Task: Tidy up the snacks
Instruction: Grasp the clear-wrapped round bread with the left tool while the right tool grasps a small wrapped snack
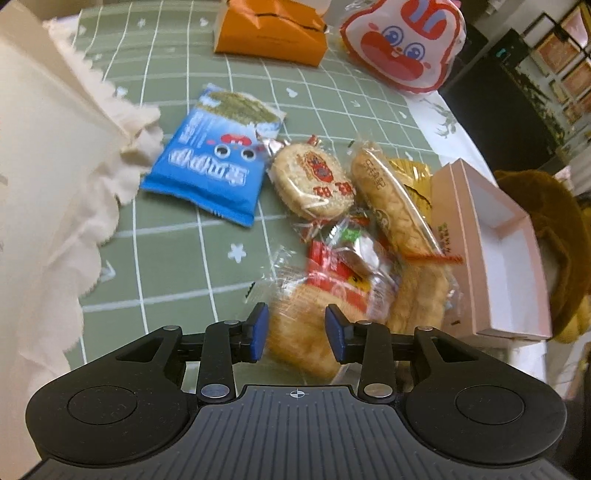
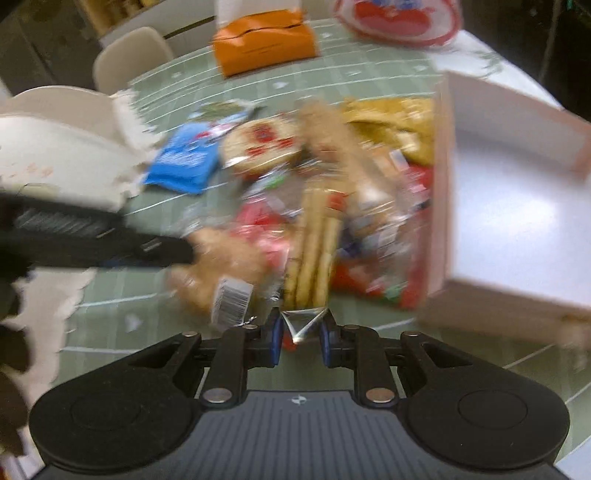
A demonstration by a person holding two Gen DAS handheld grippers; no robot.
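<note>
A pile of wrapped snacks lies on the green checked tablecloth (image 1: 177, 251): a blue packet (image 1: 210, 166), a round sesame cracker (image 1: 314, 177), a long cracker (image 1: 391, 199) and a red-labelled rice cracker pack (image 1: 314, 314). My left gripper (image 1: 297, 330) is open, its blue pads either side of the rice cracker pack. My right gripper (image 2: 301, 334) is shut on the crimped end of a biscuit stick packet (image 2: 312, 254), held above the pile. The open pink box (image 1: 495, 258) stands right of the pile; it also shows in the right wrist view (image 2: 509, 206).
An orange box (image 1: 269, 33) and a red-and-white cartoon bag (image 1: 402, 44) sit at the far side. A cream paper bag (image 1: 48, 166) with a torn edge stands at the left. The left gripper body (image 2: 96, 240) shows in the blurred right wrist view. A brown plush (image 1: 554, 236) lies beyond the box.
</note>
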